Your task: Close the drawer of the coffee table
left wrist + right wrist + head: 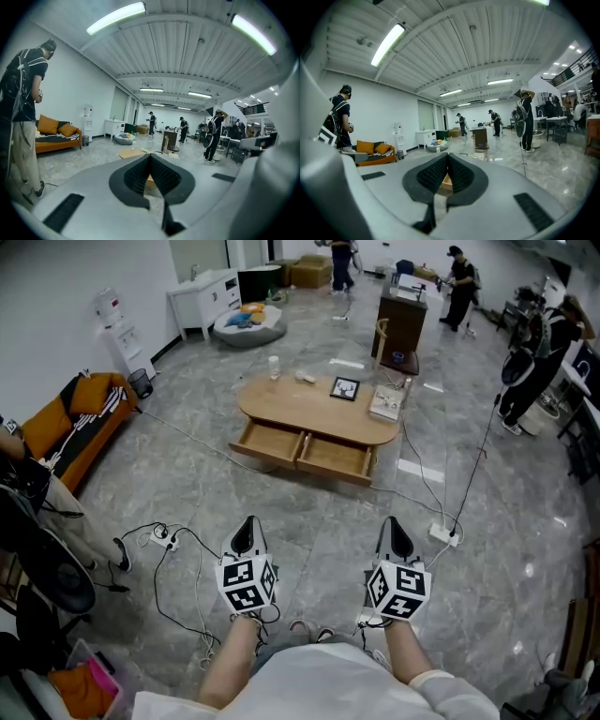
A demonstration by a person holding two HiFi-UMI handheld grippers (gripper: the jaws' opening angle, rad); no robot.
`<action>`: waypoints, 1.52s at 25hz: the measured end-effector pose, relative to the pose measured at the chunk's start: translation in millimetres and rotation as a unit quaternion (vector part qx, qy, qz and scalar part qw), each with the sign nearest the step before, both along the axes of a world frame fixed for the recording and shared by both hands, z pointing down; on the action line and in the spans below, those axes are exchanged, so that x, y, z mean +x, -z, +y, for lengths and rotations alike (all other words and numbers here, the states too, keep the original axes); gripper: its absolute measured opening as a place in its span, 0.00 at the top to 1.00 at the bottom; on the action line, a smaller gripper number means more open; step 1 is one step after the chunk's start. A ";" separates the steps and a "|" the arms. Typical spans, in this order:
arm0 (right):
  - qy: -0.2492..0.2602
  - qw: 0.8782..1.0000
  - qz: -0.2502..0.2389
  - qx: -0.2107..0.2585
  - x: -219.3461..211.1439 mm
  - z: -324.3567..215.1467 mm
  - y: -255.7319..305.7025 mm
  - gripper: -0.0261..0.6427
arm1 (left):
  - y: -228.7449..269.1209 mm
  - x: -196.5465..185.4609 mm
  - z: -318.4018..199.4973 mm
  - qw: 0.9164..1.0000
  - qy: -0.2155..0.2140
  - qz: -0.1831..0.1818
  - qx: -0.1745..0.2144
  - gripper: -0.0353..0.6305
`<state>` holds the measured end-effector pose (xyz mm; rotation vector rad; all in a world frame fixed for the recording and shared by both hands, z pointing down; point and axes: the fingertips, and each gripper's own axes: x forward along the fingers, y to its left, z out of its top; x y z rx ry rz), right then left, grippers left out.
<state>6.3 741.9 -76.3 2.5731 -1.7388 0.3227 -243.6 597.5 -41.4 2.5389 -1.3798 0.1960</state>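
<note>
- The left hand-held gripper (247,524) is held out low in front of the person. Its jaws are pressed together with nothing between them.
- The right hand-held gripper (395,523) sits level with it on the other side. Its jaws are likewise shut and empty.
- Both point forward and slightly down across the grey marble floor (309,521) toward the low wooden counter (300,407). They are well apart from it and touch nothing.
- Black cables trail over the floor near the person. There is a white power strip (442,534) to the right and another plug block (161,537) to the left.
- On the counter's near side two drawers stand pulled out side by side: the left drawer (270,442) and the right drawer (336,457). Both look bare inside.
- On the counter's top stand a clear bottle (274,367) near the far left edge, a dark framed picture (345,388) near the middle and a book (386,403) at the right end.
- An orange sofa (80,418) lines the left wall, with a water dispenser (112,320) further along it.
- A round grey floor cushion (248,326) lies beyond the counter.
- A dark cabinet (403,320) stands to the back right.
- Several people stand at the far end and along the right side of the room.
</note>
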 end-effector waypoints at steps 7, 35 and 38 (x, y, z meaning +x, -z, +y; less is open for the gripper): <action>0.013 1.000 -0.003 0.002 -2.7 -7.8 3.0 0.85 | 5.5 1.4 -1.2 1.000 -0.006 0.014 0.002 0.84; 0.013 1.000 0.018 0.000 -0.6 -40.2 -4.5 0.11 | -2.4 -0.6 -33.5 0.999 -0.039 0.024 -0.008 0.14; 0.008 1.000 0.018 0.001 0.2 -46.9 -5.1 0.08 | -3.5 -5.6 -43.9 0.999 -0.037 0.023 -0.008 0.14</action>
